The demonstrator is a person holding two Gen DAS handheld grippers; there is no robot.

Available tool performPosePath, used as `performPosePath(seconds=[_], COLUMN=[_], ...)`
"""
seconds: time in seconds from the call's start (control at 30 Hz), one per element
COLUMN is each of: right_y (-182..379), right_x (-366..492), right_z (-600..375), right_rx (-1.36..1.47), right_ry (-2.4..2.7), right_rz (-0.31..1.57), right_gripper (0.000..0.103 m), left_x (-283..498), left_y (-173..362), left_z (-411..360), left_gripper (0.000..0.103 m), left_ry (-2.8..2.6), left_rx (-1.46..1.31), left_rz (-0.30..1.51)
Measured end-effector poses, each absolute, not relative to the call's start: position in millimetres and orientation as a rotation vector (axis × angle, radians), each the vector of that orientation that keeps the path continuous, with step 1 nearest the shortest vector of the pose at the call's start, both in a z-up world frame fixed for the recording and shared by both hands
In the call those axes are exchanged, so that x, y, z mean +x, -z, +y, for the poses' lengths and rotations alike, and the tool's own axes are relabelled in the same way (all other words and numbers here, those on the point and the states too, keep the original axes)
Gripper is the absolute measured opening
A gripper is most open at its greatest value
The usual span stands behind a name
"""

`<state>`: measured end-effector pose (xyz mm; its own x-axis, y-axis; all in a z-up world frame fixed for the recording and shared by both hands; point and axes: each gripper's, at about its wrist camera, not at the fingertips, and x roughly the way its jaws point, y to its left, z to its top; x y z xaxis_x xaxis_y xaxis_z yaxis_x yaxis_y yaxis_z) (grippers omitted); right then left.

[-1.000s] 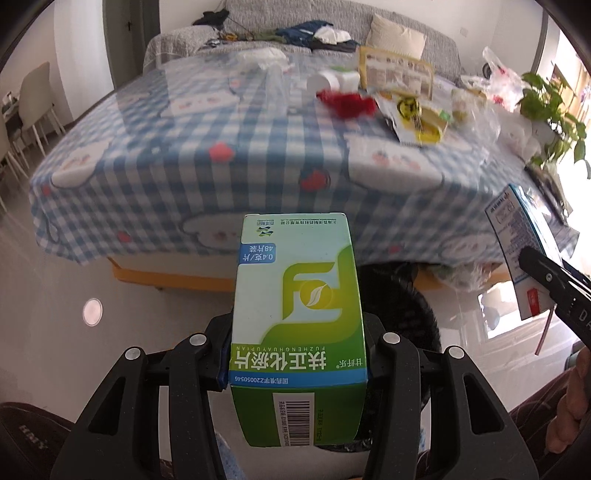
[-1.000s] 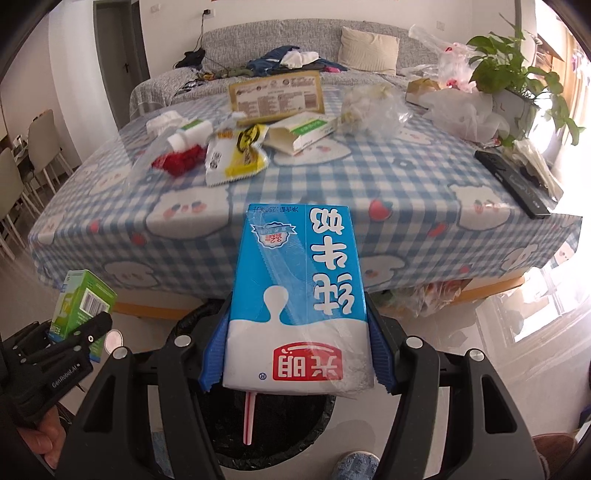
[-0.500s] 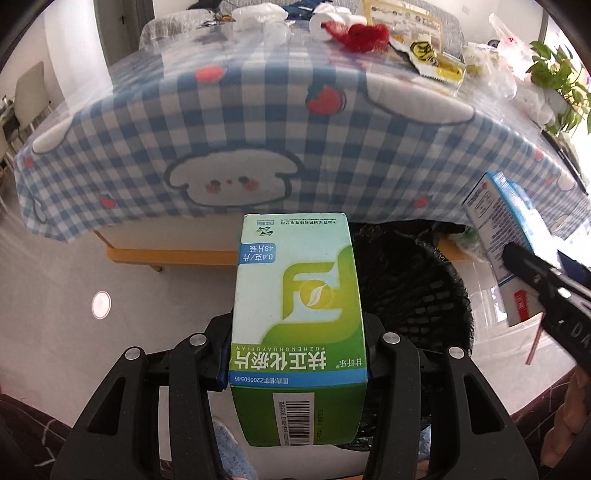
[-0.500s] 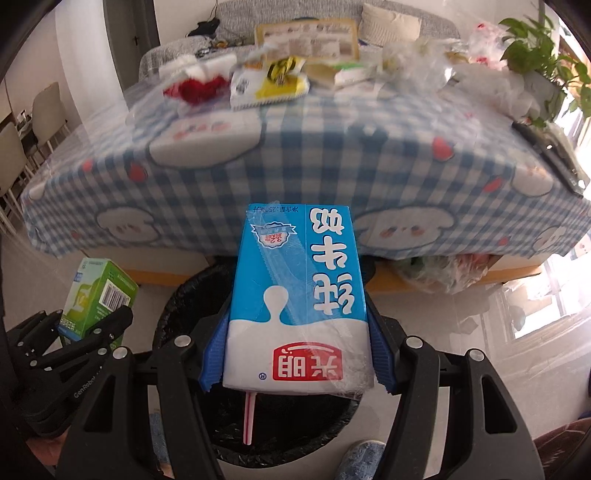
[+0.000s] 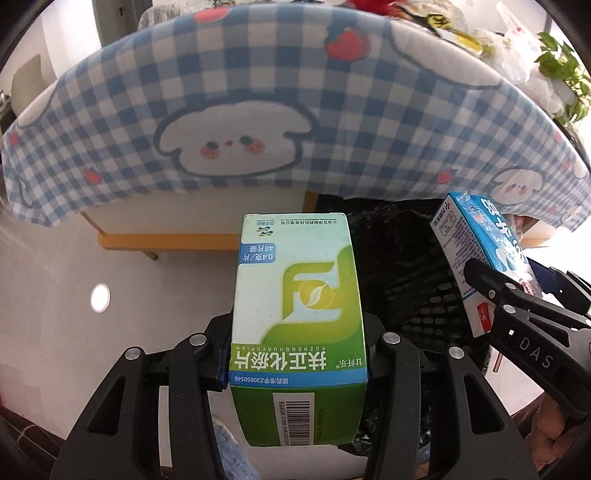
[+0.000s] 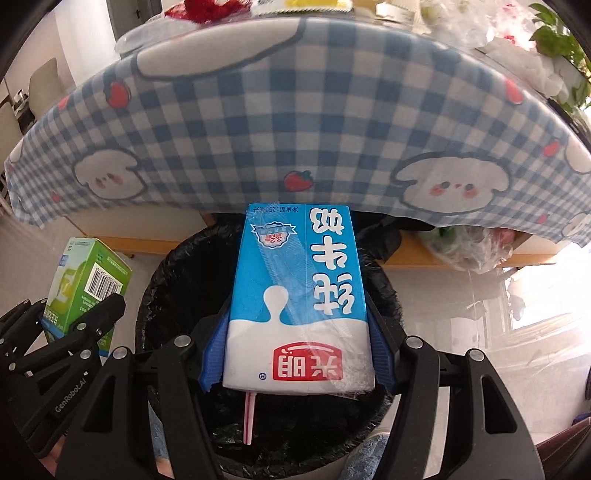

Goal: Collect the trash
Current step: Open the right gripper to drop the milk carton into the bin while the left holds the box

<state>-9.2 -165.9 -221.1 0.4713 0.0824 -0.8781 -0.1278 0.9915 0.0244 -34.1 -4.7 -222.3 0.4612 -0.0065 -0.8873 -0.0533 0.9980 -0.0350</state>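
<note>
My left gripper (image 5: 297, 354) is shut on a green and white medicine box (image 5: 297, 306), held above the floor just left of the black bin (image 5: 402, 280). My right gripper (image 6: 301, 354) is shut on a blue and white milk carton (image 6: 301, 291) with a straw (image 6: 250, 417) hanging from it, held over the open mouth of the bin (image 6: 177, 280), which has a black liner. The milk carton (image 5: 476, 251) also shows at the right of the left wrist view. The green box (image 6: 86, 284) shows at the left of the right wrist view.
A table with a blue checked cloth (image 5: 236, 96) overhangs just behind the bin. More litter lies on its top edge (image 6: 207, 9). A clear plastic bag (image 6: 472, 247) sits under the table at right. A potted plant (image 5: 561, 55) stands at far right.
Both grippers have dropped lower and moved closer to the bin and the table edge. The milk carton now hangs over the bin mouth. Both still hold their items.
</note>
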Motion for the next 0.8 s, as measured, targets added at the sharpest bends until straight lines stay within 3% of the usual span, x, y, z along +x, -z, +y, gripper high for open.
performPosePath(seconds=[0.17, 0.2, 0.27, 0.6, 0.8], right_y=[224, 223, 221, 219, 221], right_x=[-6, -7, -7, -7, -8], right_z=[-160, -159, -159, -187, -212], right_rx=[-0.044, -0.042, -0.035, -0.021, 0.001], right_ry=[-0.148, -0.15, -0.15, -0.085, -0.037], right_rz=[1.073, 1.073, 1.069, 1.085, 1.101], right_gripper=[0.062, 0.072, 0.082, 0.093, 0.094], left_x=[-36, -36, -36, -31, -27], left_y=[222, 223, 223, 227, 231], left_z=[8, 13, 13, -19, -36], left_gripper=[0.047, 0.047, 0.047, 0.047, 0.047], left_ry=[-0.059, -0.063, -0.07, -0.038, -0.004], left_rx=[-0.076, -0.081, -0.087, -0.044, -0.041], left_rz=[1.088, 1.089, 1.091, 1.108, 1.126])
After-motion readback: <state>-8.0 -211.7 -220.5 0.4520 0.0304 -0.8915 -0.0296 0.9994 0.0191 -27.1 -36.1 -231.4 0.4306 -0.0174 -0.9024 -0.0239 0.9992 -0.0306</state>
